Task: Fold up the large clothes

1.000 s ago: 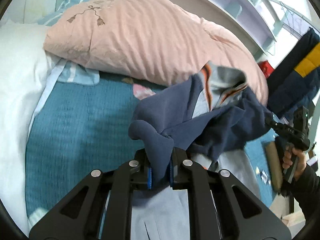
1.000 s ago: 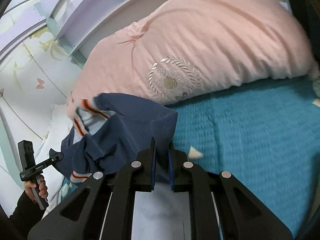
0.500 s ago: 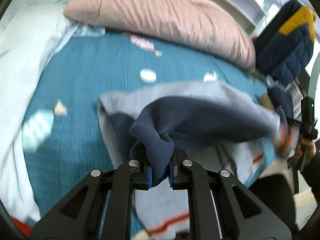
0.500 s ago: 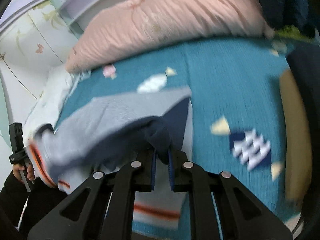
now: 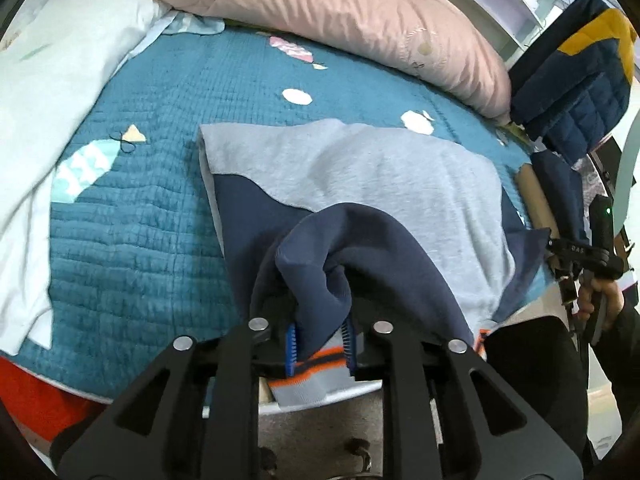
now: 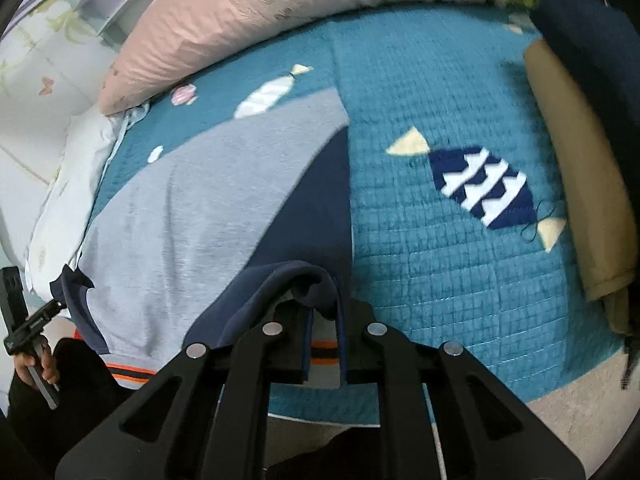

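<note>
On my left, bare teal quilt [image 5: 132, 220] runs open between the spread sweatshirt [image 5: 360, 176] and the white bedding [image 5: 48, 92]; I can pass there. Ahead, the pink duvet [image 5: 344, 12] walls off the far edge of the bed. On my right, quilt lies free beside the sweatshirt's edge until the tan roll [image 6: 580, 184] and a dark garment [image 6: 592, 52] behind it block the way. A navy-and-yellow quilted jacket [image 5: 580, 60] crowds the far right corner.
</note>
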### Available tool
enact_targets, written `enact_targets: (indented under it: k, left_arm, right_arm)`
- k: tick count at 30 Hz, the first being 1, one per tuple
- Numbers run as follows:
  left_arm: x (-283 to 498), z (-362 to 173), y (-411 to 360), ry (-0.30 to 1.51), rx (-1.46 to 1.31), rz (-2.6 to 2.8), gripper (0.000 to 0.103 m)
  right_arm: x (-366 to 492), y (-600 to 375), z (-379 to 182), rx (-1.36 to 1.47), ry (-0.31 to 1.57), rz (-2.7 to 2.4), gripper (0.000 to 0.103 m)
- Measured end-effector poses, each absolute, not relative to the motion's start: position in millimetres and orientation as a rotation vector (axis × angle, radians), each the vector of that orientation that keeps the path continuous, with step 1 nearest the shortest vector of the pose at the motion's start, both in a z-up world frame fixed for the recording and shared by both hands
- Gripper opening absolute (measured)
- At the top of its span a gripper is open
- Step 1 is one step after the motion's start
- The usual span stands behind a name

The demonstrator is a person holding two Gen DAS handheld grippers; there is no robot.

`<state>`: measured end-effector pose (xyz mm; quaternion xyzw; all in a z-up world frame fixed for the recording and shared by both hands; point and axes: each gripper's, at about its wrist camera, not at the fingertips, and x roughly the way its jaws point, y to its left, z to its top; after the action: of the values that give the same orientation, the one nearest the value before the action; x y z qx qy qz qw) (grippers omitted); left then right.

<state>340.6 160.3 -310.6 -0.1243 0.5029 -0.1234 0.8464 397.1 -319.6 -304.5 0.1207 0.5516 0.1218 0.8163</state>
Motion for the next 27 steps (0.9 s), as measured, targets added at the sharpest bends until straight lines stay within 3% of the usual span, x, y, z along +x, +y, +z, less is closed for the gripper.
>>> enact_targets:
  k: [1, 4, 6, 8, 14, 17, 21, 24, 27]
  left_arm:
    - [338.2, -304.4, 160.3, 1.058, -0.255, -0.267, 0.026]
    - [327.0, -286.5, 165.7, 1.056, -0.242, -0.207, 0.071]
    - [318.8, -275.1, 174.7, 1.020, -0.285, -0.191, 0.073]
    - [315.4, -265.7, 183.3, 1.003, -0.335, -0.157, 0.080]
    - [343.9, -276.5, 162.5, 1.021, -0.424, -0.231, 0.080]
    - [362.0, -300.0, 145.4, 1.084, -0.430, -0.239, 0.079]
    - [377.3, -347.6, 145.4, 1.236, -0.419, -0.153, 0.079]
    - [375.6, -359.0, 154.6, 1.233, -0.440, -0.178, 0.078]
    - [373.9, -353.3, 162.0, 1.203, -0.496, -0.197, 0.078]
  right_arm:
    - [394.4, -318.3, -301.8, 0.242, 1.181, 0.263, 0.011]
    - [388.5, -316.0, -290.9, 0.204, 1.211, 0.237, 0.025]
    - [384.2, -316.4, -284.4, 0.169, 1.223, 0.205, 0.039]
    - [379.3, -319.3, -277.9, 0.152, 1.215, 0.177, 0.040]
    - [383.2, -304.2, -262.7, 0.213, 1.159, 0.192, 0.039]
    - [396.7, -289.4, -285.6, 0.247, 1.227, 0.224, 0.015]
    - [405.4, -280.0, -344.0, 0.220, 1.428, 0.182, 0.001]
    - [404.8, -287.0, -355.7, 0.261, 1.446, 0.184, 0.000]
    - [413.6, -273.5, -327.3, 0.180, 1.394, 0.150, 0.002]
